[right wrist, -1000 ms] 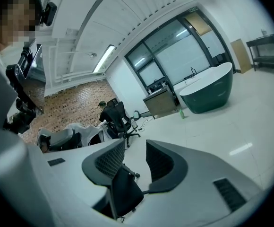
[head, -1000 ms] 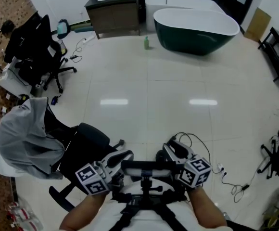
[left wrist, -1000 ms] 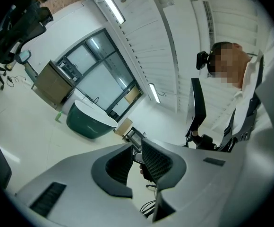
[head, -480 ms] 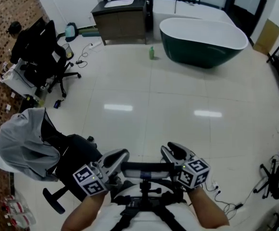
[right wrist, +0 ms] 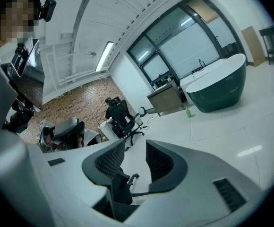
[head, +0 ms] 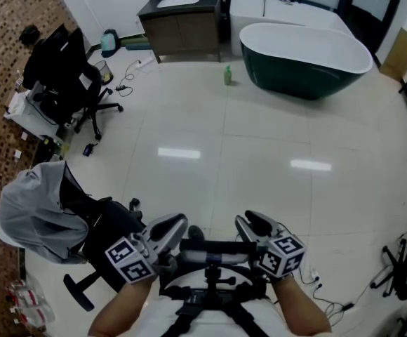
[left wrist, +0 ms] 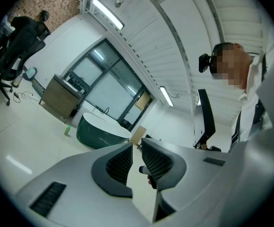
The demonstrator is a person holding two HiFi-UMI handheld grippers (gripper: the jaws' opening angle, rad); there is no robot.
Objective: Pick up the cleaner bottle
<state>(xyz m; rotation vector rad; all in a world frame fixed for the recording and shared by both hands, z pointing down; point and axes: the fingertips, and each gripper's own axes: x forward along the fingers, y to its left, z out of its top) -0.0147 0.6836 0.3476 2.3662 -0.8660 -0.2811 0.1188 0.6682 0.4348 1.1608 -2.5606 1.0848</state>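
The bottle (head: 227, 75) is small and green, standing upright on the pale floor (head: 259, 139), just left of the dark tub (head: 305, 55).

You work in bright, even light. Well ahead of your fingers (head: 167, 229), two white glare patches (head: 179, 153) sit on the glossy floor (head: 259, 118). In both gripper views, ceiling strip lights (left wrist: 107, 14) glow high above the fingers. Shadows on the floor are faint and soft-edged. The head view bows outward, so straight lines bend towards its edges. Each gripper view is a fisheye circle with black corners. Behind the fingers the grey shell (right wrist: 212, 174) looks soft, while the room beyond them stays fairly sharp.
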